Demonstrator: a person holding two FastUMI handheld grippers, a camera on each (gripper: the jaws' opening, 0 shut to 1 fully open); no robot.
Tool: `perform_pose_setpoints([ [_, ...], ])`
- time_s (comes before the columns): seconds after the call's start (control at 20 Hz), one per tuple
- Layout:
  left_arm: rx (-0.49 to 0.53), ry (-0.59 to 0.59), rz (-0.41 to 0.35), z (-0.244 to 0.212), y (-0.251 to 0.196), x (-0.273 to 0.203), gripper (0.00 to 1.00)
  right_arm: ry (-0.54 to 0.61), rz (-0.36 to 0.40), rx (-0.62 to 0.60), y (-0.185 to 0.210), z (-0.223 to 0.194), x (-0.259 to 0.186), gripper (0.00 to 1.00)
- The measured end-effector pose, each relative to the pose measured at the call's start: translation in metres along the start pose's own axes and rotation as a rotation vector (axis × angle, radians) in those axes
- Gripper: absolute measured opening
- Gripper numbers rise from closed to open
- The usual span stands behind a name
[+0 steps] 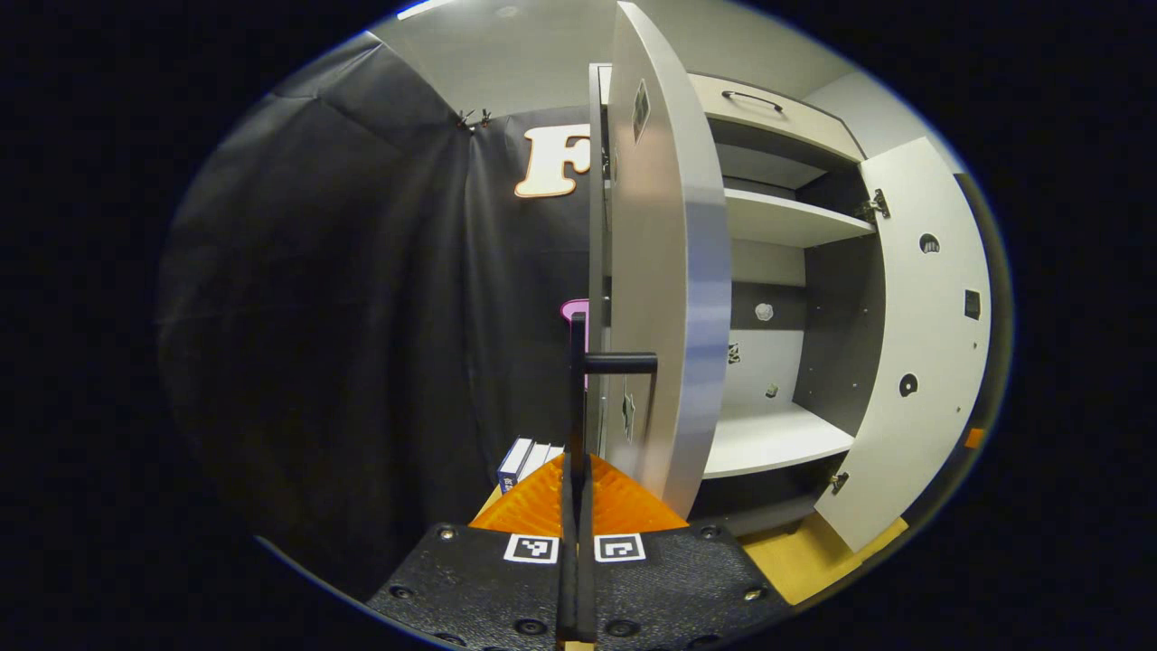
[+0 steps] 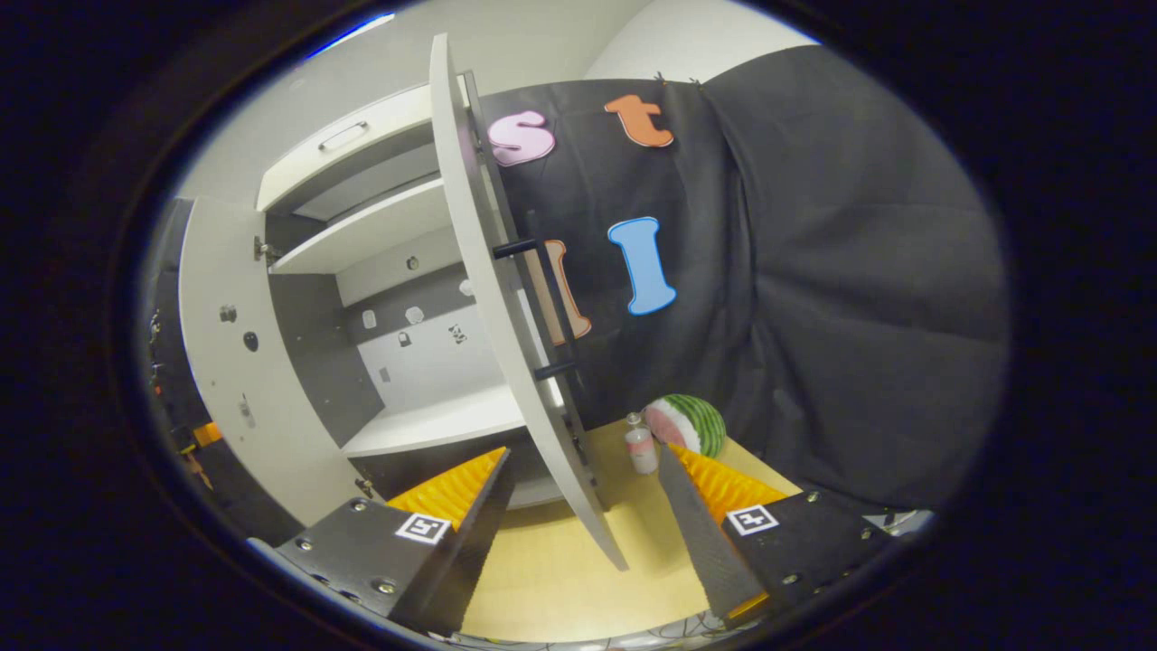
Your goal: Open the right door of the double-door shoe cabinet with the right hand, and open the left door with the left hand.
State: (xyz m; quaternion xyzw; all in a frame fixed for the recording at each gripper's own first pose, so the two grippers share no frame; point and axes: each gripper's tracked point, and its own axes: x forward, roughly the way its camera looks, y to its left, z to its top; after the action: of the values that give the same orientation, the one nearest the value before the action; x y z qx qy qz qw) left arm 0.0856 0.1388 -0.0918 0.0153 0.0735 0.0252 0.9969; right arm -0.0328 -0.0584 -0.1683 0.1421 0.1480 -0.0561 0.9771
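The double-door shoe cabinet (image 1: 777, 221) stands on the worktop (image 2: 560, 570) with both doors swung well out from its front, so its pale shelves are exposed. In the left gripper view, the left door (image 1: 669, 271) is seen nearly edge-on, and the left hand-held gripper (image 1: 576, 488) has its fingers pressed together on the dark bar handle (image 1: 578, 380) fixed to the door's outer face, low down on that bar. In the right gripper view, the right door (image 2: 493, 298) stands open in front of the cabinet, and the right hand-held gripper (image 2: 587, 488) has its jaws spread wide, one finger to each side of the door's lower edge and touching nothing; the right handle (image 2: 547, 307) sits above it, ungrasped. A small bottle (image 2: 641, 449) and a watermelon-patterned ball (image 2: 691, 423) rest on the worktop just beyond the right door. Assessment: the doors are rigid panels on hinges, likely light and free-swinging; the smooth faces offer no purchase, so the bar handles are the proper holds. Both doors appear open; the task looks essentially complete.
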Motion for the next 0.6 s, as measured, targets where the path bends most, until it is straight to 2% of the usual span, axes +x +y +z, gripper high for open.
perform_pose_setpoints([
  [0.25, -0.018, 0.006, -0.071, 0.000, 0.014, 0.002, 0.02, -0.013, -0.004, -0.021, 0.002, 0.001, 0.002, 0.88],
  [0.35, -0.004, 0.002, -0.073, -0.001, 0.020, 0.001, 0.02, -0.015, -0.006, -0.016, 0.001, 0.001, 0.002, 0.88],
  [0.4, -0.003, -0.003, -0.061, -0.001, 0.026, 0.002, 0.10, -0.016, -0.006, -0.013, 0.001, 0.001, 0.001, 0.88],
  [0.55, -0.053, 0.013, -0.043, -0.003, 0.038, 0.002, 0.63, -0.021, -0.011, -0.018, 0.001, 0.003, 0.002, 0.88],
  [0.6, -0.065, 0.018, -0.034, -0.004, 0.040, -0.004, 0.75, -0.021, -0.013, -0.024, 0.001, 0.003, -0.001, 0.88],
])
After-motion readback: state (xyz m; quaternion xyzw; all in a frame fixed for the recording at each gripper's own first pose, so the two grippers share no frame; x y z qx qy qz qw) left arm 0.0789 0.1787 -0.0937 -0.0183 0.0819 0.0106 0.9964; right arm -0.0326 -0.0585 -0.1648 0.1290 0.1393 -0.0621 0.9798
